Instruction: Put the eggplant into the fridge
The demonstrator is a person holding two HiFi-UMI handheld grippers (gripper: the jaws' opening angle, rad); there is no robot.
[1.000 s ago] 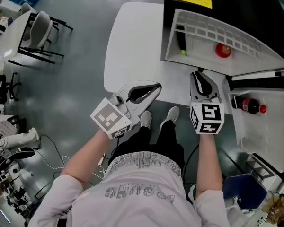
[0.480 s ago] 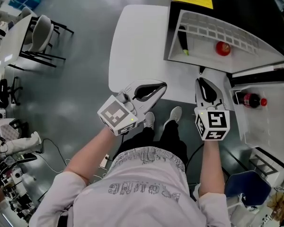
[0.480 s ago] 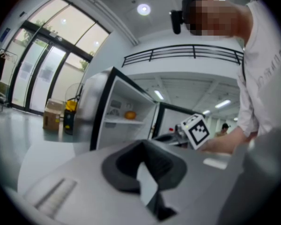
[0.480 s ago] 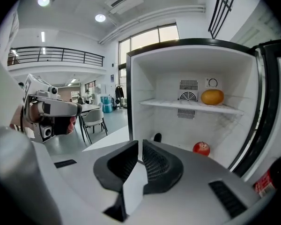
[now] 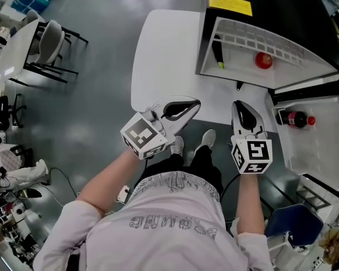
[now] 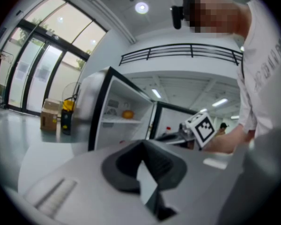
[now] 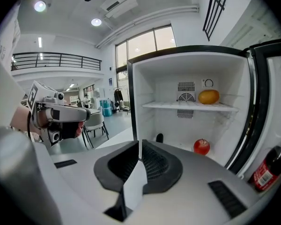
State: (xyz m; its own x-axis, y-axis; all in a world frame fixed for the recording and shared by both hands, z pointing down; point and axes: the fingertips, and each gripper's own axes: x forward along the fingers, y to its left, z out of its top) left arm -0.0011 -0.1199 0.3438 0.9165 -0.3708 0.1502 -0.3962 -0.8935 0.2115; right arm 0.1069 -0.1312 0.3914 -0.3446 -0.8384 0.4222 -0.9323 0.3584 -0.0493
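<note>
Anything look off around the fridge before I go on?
Nothing spilled or damaged. The eggplant lies inside the fridge near its left wall, the apple apart from it. Only the fridge door stands wide open.

The eggplant (image 7: pixel 159 138) on the fridge (image 7: pixel 145 86) floor shows only its dark end in the right gripper view. The rest sits behind the right gripper (image 7: pixel 139 144), whose jaws are closing with nothing between them. The bottle (image 7: pixel 267 170) in the fridge's door (image 7: pixel 275 102) is cut by that view's right edge. In the left gripper view the fridge's inside is blurred: an orange blob (image 6: pixel 127 114) on its shelf (image 6: pixel 113 120) cannot be identified.
</note>
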